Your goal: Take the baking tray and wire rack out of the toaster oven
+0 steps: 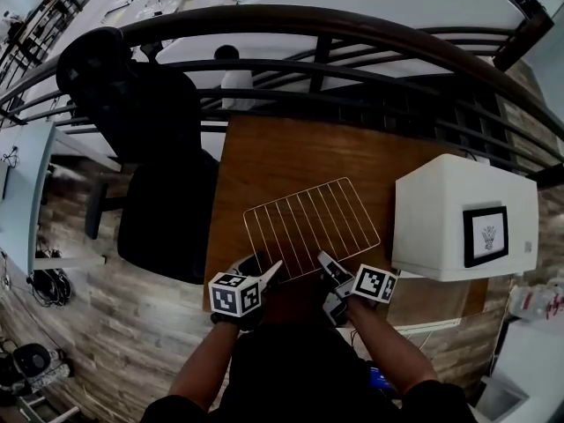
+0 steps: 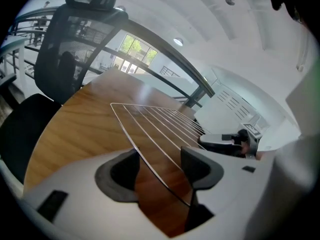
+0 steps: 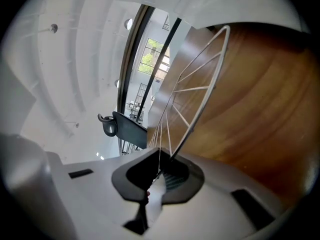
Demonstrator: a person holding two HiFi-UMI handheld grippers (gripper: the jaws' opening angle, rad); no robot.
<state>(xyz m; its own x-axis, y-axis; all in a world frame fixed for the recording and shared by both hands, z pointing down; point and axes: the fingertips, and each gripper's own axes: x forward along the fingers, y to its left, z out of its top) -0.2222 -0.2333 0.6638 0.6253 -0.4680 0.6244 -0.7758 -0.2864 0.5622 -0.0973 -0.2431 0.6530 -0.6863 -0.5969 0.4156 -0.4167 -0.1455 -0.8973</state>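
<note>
The wire rack [image 1: 310, 227] lies nearly flat over the wooden table [image 1: 282, 152], left of the white toaster oven [image 1: 458, 218]. My right gripper [image 1: 328, 264] is shut on the rack's near edge; in the right gripper view the rack [image 3: 196, 84] runs up out of the pinched jaws [image 3: 160, 173]. My left gripper [image 1: 266, 271] is at the rack's near left corner. Its jaws [image 2: 161, 169] stand apart with the rack's edge wire [image 2: 150, 156] passing between them, clear of both pads. The right gripper [image 2: 225, 143] also shows in the left gripper view. No baking tray is in view.
A black office chair [image 1: 150, 148] stands at the table's left side. A dark curved railing [image 1: 352, 42] runs behind the table. The toaster oven fills the table's right end, a framed picture [image 1: 486, 234] on its near face. Wood floor lies below.
</note>
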